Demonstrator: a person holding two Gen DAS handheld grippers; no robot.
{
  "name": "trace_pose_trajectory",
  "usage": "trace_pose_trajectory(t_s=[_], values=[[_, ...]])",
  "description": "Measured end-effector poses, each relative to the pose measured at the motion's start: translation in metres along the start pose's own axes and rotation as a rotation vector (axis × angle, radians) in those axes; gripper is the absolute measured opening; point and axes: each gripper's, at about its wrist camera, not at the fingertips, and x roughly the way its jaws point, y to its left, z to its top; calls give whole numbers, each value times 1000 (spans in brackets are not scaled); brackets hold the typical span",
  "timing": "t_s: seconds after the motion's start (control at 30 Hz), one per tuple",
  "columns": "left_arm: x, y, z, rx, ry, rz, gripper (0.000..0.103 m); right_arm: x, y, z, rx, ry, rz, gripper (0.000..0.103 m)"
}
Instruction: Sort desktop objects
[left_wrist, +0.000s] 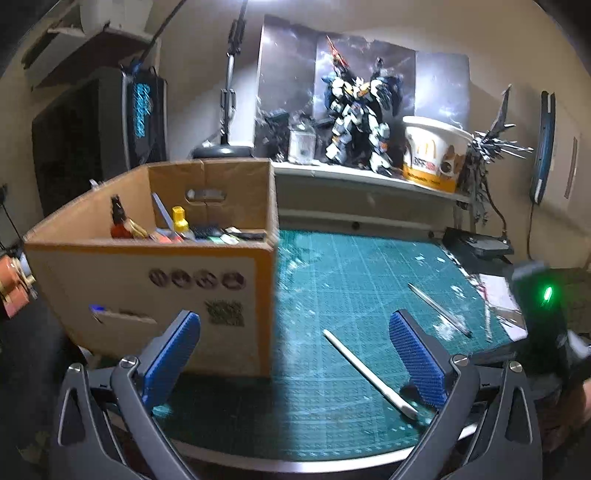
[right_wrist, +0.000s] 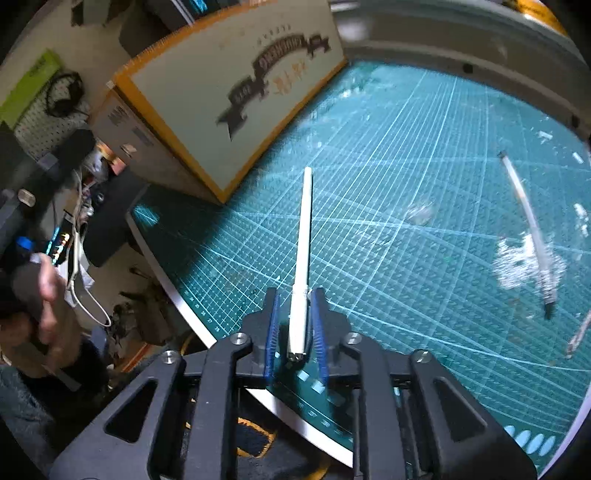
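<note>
On the green gridded cutting mat (right_wrist: 424, 184), beside the open cardboard box (left_wrist: 155, 258), lay the slim white pen (right_wrist: 303, 254). The right gripper (right_wrist: 297, 299) straddled its near end, pads barely apart, gripping nothing; it should close squarely. The left gripper (left_wrist: 295, 332) gaped empty.

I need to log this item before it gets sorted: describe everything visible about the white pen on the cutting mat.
The white pen is a slim, matte, plastic-looking stick with a small metallic end cap at its near end. It lies flat on the green cutting mat, pointing toward the cardboard box without touching it. Its near end sits between the blue pads of the right gripper, which stand slightly apart from it.
</note>
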Motion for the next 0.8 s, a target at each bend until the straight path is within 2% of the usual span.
trace_pose_trajectory(t_s=[0.07,0.13,0.2,0.27,0.3,0.43,0.5,0.57,0.7,0.8], values=[[8,-12,-9,3,38,-35,103,-16,-14,0,19,-41,0,20],[18,-26,-19,21,78,-74,103,-27,-30,-2,38,-79,-65,20],[27,-39,-28,56,109,-74,103,-34,-47,0,41,-109,-219,22],[35,-43,-35,69,140,-67,103,-36,-53,-3,28,-112,-328,20],[37,-41,-36,60,144,-69,103,-36,-51,-6,15,-117,-333,17],[44,-22,-35,66,165,-57,103,-13,-11,-19,-138,-67,-253,12],[46,-9,-36,68,175,-33,103,5,12,-24,-219,-52,-267,11],[45,-2,-35,66,175,-51,103,17,27,-26,-273,-48,-254,10],[43,-1,-33,102,169,-77,103,28,47,-25,-307,-40,-177,10],[48,0,-34,82,196,-101,103,29,46,-23,-295,-33,-134,10]])
